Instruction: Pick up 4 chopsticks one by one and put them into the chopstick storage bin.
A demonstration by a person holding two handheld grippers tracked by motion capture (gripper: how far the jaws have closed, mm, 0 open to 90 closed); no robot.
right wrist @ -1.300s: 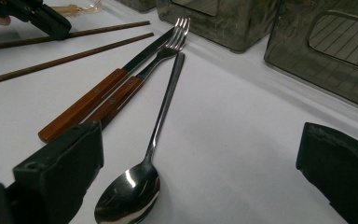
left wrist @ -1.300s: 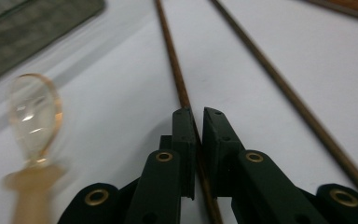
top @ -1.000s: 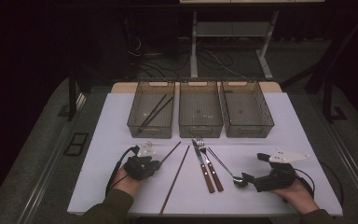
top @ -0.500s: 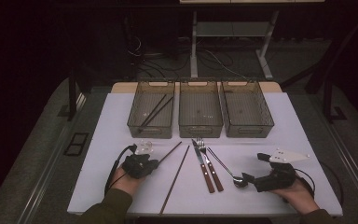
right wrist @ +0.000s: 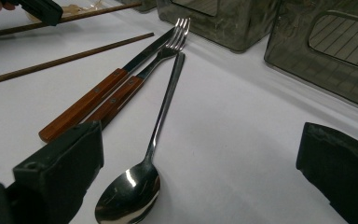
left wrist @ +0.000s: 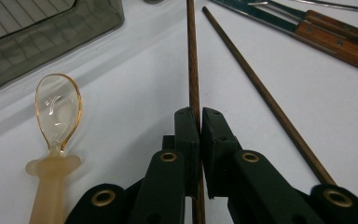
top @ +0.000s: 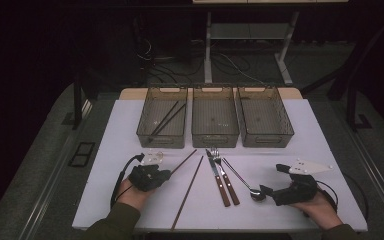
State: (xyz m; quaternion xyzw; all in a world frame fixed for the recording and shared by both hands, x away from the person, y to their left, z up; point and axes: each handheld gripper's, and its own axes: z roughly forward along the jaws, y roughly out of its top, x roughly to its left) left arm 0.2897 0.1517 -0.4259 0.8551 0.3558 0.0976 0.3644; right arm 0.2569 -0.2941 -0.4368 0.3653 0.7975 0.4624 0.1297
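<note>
The left gripper (left wrist: 199, 122) clamped its jaws on a wooden chopstick (left wrist: 193, 70) lying on the white table (top: 305, 135), apparently to carry it to the left bin (top: 162, 120), where two chopsticks already lay. The right gripper (right wrist: 200, 158) rested wide open, holding nothing, its jaws either side of a steel spoon (right wrist: 147, 161) beside a knife (right wrist: 114, 81) and fork (right wrist: 142, 77), seemingly next for sorting.

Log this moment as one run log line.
left tongs: shut on chopstick | right tongs: open, over metal spoon | second chopstick: on table
</note>
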